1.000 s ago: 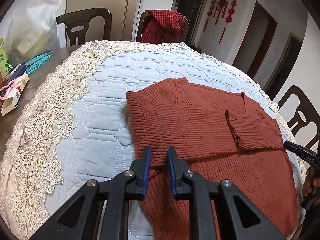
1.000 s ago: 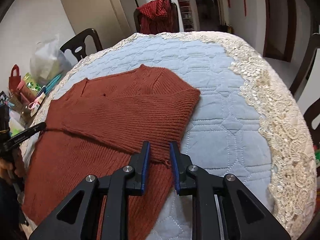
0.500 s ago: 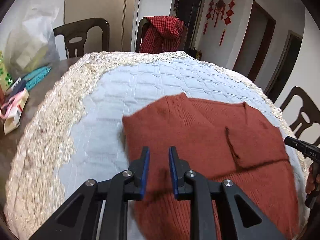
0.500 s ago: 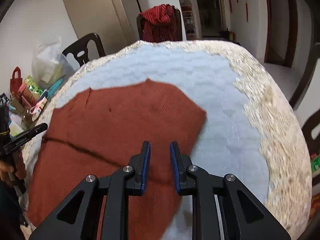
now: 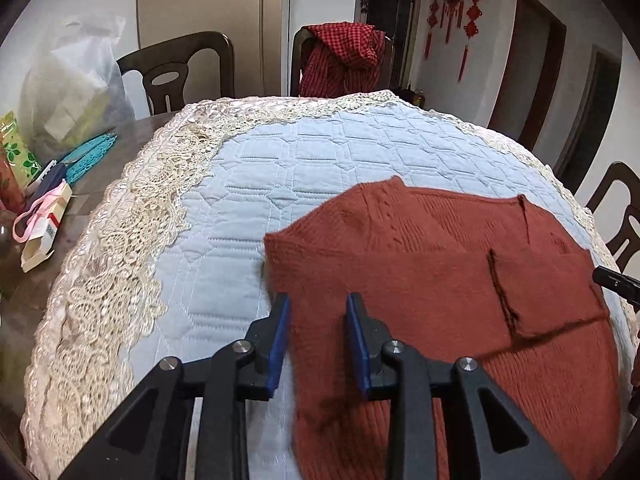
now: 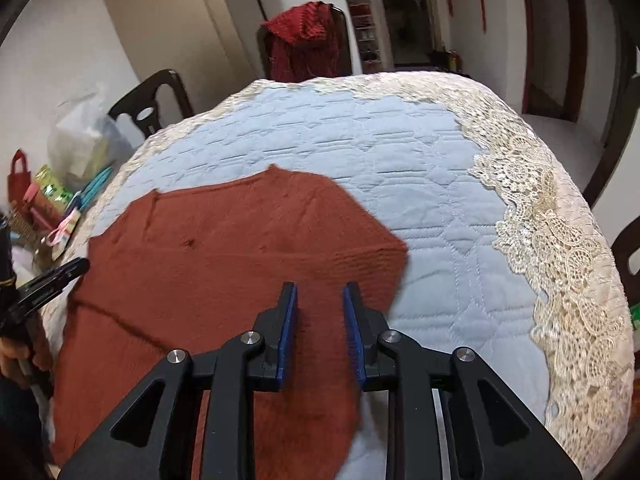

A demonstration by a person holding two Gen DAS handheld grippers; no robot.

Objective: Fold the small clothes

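Table [image 5: 248,184] w/ quilted blue, lace-edged cover, chairs behind; left gripper [image 5: 316,304] tilts down, jaws just eased apart, nothing pinched, rust sweater [image 5: 440,280] flat under and beyond its tips. Right view: same cover, right gripper [image 6: 319,294] angled down, jaws also just parted, empty, above sweater's right edge.

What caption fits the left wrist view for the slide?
Left hand-held gripper, jaws parted and gripping nothing, hovers over the left edge of a rust-red knit sweater on a blue quilted tablecloth.
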